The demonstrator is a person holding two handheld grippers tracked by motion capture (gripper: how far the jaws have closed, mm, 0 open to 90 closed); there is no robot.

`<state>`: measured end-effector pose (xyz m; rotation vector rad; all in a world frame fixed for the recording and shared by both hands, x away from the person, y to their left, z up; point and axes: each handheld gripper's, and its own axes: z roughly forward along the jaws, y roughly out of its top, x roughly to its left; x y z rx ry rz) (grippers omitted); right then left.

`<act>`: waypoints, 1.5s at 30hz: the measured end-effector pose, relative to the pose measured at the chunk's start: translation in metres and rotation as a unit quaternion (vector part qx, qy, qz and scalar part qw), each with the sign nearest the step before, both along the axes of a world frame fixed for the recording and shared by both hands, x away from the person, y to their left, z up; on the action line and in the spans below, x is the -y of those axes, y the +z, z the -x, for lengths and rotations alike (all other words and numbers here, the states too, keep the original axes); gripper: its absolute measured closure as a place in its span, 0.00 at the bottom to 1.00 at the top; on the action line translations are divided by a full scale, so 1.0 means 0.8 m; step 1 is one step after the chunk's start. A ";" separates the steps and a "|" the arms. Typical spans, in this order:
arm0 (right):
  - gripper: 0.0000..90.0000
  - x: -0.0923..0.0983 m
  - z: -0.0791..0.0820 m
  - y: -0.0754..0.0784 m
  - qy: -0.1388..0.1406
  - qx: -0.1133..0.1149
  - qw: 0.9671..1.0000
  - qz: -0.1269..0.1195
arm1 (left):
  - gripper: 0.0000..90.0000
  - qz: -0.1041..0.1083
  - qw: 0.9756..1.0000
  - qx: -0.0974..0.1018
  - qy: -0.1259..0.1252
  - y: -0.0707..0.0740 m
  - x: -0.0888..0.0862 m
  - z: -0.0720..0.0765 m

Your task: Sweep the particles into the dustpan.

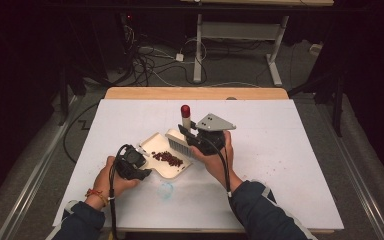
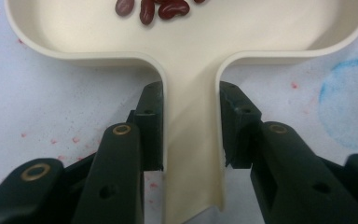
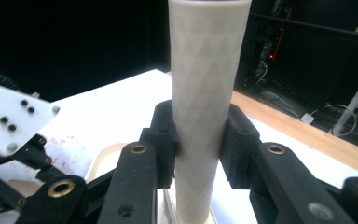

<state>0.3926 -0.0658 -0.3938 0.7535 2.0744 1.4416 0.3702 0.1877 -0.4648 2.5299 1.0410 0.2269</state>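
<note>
Cream plastic catches the eye from the high view: a dustpan [image 1: 166, 159] lies flat on the white counter [image 1: 280, 165], a little left of its middle, with a heap of dark red beans [image 1: 168, 158] in its tray. The left gripper [image 1: 141, 161] comes at the dustpan from the near left, held in the person's left hand [image 1: 111, 181], and meets it at its handle end. Just right of the pan the right gripper [image 1: 192, 137], in the right hand [image 1: 215, 159], holds a brush [image 1: 180, 131] upright, its pale handle capped in red and pointing up, its bristle head down at the far right edge of the dustpan. A faint blue ring [image 1: 166, 190] marks the counter just in front of the pan.

From the left gripper view, the two black jaws pinch the dustpan's narrow handle [image 2: 193, 140] from both sides, pads flat against its walls. A few beans [image 2: 154, 8] lie in the tray ahead, and small red specks dot the counter [image 2: 51, 102] on either side.

From the right gripper view, the jaws clamp the brush's pale, faceted handle [image 3: 204, 93], which stands upright between the pads. A curved cream rim of the dustpan [image 3: 103, 161] shows low on the left, beneath the gripper.
</note>
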 end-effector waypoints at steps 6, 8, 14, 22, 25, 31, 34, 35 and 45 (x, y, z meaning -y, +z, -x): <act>0.78 -0.007 0.017 -0.004 0.024 -0.002 1.000 -0.006 | 0.71 0.000 1.000 0.003 0.001 0.000 0.001 0.001; 0.78 -0.011 0.023 -0.004 0.030 -0.003 1.000 -0.005 | 0.71 0.000 1.000 0.003 0.003 -0.001 0.001 0.002; 0.78 -0.015 0.035 -0.003 0.041 0.003 0.999 0.002 | 0.71 0.000 1.000 0.004 0.004 -0.001 0.001 0.002; 0.78 0.004 0.037 0.008 0.029 0.010 0.999 -0.019 | 0.71 0.006 1.000 0.004 0.007 -0.001 -0.001 0.003; 0.78 0.015 0.038 0.012 0.023 0.011 0.999 -0.025 | 0.71 0.011 1.000 0.002 0.013 -0.002 -0.002 0.004; 0.78 0.041 0.041 0.016 0.014 0.015 0.999 -0.027 | 0.71 0.016 1.000 0.002 0.023 -0.002 -0.001 0.005; 0.78 0.055 0.044 0.019 0.009 0.014 0.999 -0.032 | 0.71 0.017 1.000 0.003 0.026 -0.002 -0.002 0.006; 0.78 0.059 0.045 0.020 0.008 0.014 0.999 -0.031 | 0.71 0.019 0.999 0.003 0.029 -0.002 -0.002 0.006; 0.78 0.118 0.056 0.036 0.009 0.015 1.000 -0.016 | 0.71 0.022 0.999 0.008 0.038 0.001 -0.011 0.009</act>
